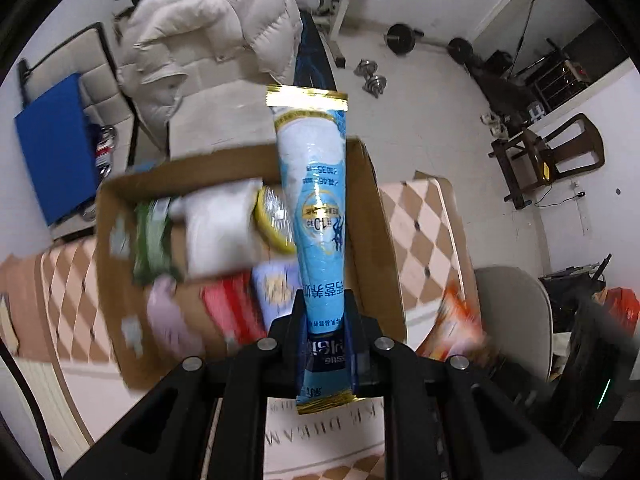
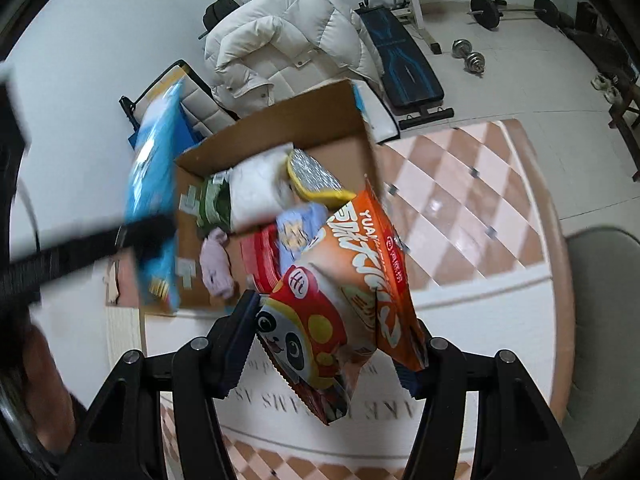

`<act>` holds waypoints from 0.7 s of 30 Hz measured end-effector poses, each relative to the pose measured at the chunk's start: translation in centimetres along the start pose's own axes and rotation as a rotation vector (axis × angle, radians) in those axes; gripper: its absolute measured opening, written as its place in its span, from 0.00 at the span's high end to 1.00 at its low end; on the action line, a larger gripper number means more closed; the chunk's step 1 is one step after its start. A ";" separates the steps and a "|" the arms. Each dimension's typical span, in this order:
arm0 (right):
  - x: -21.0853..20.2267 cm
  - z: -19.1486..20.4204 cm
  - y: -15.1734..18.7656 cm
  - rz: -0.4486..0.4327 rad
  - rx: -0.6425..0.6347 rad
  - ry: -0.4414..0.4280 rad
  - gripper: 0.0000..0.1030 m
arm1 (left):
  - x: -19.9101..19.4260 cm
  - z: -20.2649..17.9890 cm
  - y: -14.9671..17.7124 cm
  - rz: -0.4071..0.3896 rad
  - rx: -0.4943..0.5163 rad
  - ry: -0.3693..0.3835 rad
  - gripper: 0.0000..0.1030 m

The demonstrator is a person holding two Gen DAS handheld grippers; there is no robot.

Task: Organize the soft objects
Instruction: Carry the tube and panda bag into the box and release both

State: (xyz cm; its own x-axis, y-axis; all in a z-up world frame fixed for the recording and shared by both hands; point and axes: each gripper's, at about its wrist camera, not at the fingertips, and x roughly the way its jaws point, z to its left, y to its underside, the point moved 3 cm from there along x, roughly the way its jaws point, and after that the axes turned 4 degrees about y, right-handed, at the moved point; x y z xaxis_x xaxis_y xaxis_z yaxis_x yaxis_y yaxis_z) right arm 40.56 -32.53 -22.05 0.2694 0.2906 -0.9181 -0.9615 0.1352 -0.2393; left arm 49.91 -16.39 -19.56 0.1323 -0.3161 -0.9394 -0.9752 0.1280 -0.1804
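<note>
Both tongs loaded above the cardboard box (image 1: 372,216)

Left tongs (image 1: 326,316) clamp the blue sachet (image 1: 316,208) near its lower end — long axis straight ahead, gold-edged tip over the box. Right tongs (image 2: 336,332) pinch the orange snack bag (image 2: 352,292) — tilted, top corner toward the box on the checkered worktop (image 2: 460,200).

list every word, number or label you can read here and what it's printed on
"YUAN": orange snack bag in the right gripper; the big white characters beside it are not legible to me.
"Hi": round badge on that bag.
"10": upside down on the blue packet in the left gripper; the other print there is inverted and too small.
"MAKE DREAM...": partly hidden, upside down on the table.
Box contents: blurred, unreadable.
</note>
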 end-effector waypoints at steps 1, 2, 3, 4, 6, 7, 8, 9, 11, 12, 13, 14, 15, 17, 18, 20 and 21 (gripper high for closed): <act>0.7 0.3 -0.6 0.005 0.003 -0.006 0.39 | 1.3 0.2 -1.8 0.038 0.016 -0.001 0.87; 1.9 0.7 -1.3 0.018 0.010 -0.013 0.39 | 2.6 0.7 -3.5 0.061 0.006 0.000 0.87; 2.5 1.1 -1.8 0.028 0.018 -0.015 0.39 | 3.4 0.8 -4.6 0.085 0.017 0.006 0.87; 3.3 1.3 -2.2 0.038 0.025 -0.019 0.39 | 4.9 1.2 -6.1 0.117 0.007 0.011 0.87; 5.0 1.8 -2.9 0.058 0.031 -0.012 0.39 | 7.0 1.3 -8.0 0.172 0.000 0.030 0.87; 5.6 1.9 -3.2 0.063 0.032 -0.007 0.39 | 7.9 1.4 -8.5 0.193 -0.003 0.036 0.87; 6.4 2.0 -3.6 0.069 0.035 0.001 0.39 | 8.7 1.3 -8.9 0.209 0.000 0.040 0.87; 7.0 2.1 -3.9 0.073 0.037 0.009 0.39 | 9.7 1.5 -9.4 0.229 -0.010 0.053 0.87; 7.9 2.1 -4.2 0.078 0.041 0.027 0.39 | 11.0 1.4 -9.8 0.257 -0.019 0.078 0.87; 8.4 2.1 -4.4 0.083 0.046 0.033 0.39 | 11.6 1.4 -9.9 0.272 -0.027 0.090 0.87; 8.8 1.9 -4.7 0.087 0.050 0.042 0.39 | 12.2 1.4 -9.8 0.285 -0.030 0.099 0.87; 9.2 1.9 -4.8 0.089 0.050 0.049 0.39 | 12.5 1.5 -9.9 0.291 -0.030 0.101 0.87; 9.5 1.7 -5.0 0.091 0.054 0.056 0.39 | 13.0 1.4 -9.8 0.297 -0.026 0.098 0.87; 10.3 1.3 -5.2 0.102 0.060 0.069 0.39 | 13.6 1.2 -9.9 0.315 -0.025 0.105 0.85; 10.6 1.2 -5.2 0.109 0.060 0.073 0.39 | 13.9 1.1 -9.8 0.329 -0.025 0.110 0.84; 11.4 0.8 -5.3 0.128 0.066 0.079 0.38 | 14.8 1.2 -9.4 0.366 -0.035 0.122 0.82; 11.7 0.6 -5.3 0.138 0.068 0.084 0.37 | 15.2 1.3 -9.2 0.389 -0.041 0.119 0.79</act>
State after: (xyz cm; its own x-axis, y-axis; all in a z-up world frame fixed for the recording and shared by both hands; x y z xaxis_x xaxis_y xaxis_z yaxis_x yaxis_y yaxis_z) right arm 48.80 -29.27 -31.35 0.1271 0.2309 -0.9646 -0.9823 0.1639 -0.0902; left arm 61.08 -21.18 -32.57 -0.2671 -0.3583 -0.8946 -0.9550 0.2229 0.1959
